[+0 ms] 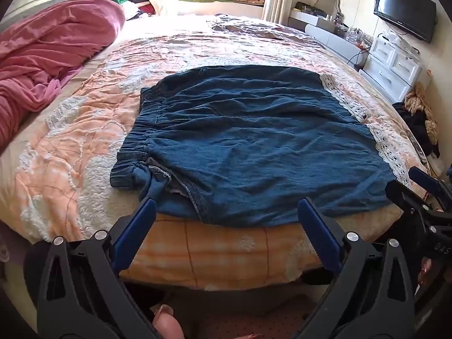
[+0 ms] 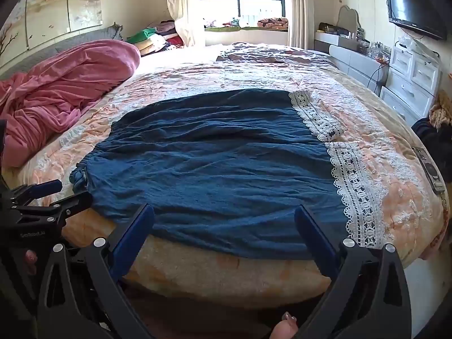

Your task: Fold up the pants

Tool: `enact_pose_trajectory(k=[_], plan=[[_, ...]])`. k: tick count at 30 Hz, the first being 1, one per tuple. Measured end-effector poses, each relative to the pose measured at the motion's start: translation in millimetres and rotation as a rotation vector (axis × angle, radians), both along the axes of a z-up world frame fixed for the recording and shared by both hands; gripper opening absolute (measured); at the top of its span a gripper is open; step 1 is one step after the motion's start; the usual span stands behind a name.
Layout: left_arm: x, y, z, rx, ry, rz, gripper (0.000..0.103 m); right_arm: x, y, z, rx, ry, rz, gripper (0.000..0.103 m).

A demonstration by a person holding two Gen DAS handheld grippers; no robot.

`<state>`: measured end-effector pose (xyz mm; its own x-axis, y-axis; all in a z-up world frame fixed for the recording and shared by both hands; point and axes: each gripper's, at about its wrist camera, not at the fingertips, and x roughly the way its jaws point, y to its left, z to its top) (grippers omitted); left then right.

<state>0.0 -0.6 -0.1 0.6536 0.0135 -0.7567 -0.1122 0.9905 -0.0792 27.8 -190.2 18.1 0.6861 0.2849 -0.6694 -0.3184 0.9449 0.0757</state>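
Note:
Dark blue pants (image 1: 248, 141) with white lace hems (image 2: 353, 180) lie spread flat on the bed, elastic waistband (image 1: 138, 138) at the left, hems at the right. My left gripper (image 1: 226, 206) is open and empty at the near edge of the pants by the waist end. My right gripper (image 2: 224, 212) is open and empty at the near edge nearer the lace hems. Each gripper shows at the side of the other's view: the right one (image 1: 423, 189) and the left one (image 2: 50, 195).
A peach and white quilt (image 1: 84, 130) covers the bed. A rumpled pink blanket (image 1: 42, 56) lies at the far left. A remote (image 2: 429, 169) lies near the bed's right edge. White drawers (image 2: 412, 82) and a wall television (image 1: 404, 11) stand at the right.

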Motion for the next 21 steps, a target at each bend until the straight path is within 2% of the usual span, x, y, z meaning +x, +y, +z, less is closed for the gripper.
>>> enact_pose_trajectory(k=[3, 4, 21], plan=[[-1.4, -6.6, -0.9, 0.019, -0.011, -0.006, 0.094, -3.4, 2.0, -1.0, -0.012, -0.004, 0.009, 0.099], [-0.5, -0.3, 0.8, -0.016, -0.007, -0.003, 0.094, -4.3, 2.7, -1.5, -0.014, -0.002, 0.015, 0.099], [-4.9, 0.9, 3.7, -0.017, -0.008, -0.008, 0.094, -7.6, 4.7, 1.1, -0.013, -0.005, 0.014, 0.099]])
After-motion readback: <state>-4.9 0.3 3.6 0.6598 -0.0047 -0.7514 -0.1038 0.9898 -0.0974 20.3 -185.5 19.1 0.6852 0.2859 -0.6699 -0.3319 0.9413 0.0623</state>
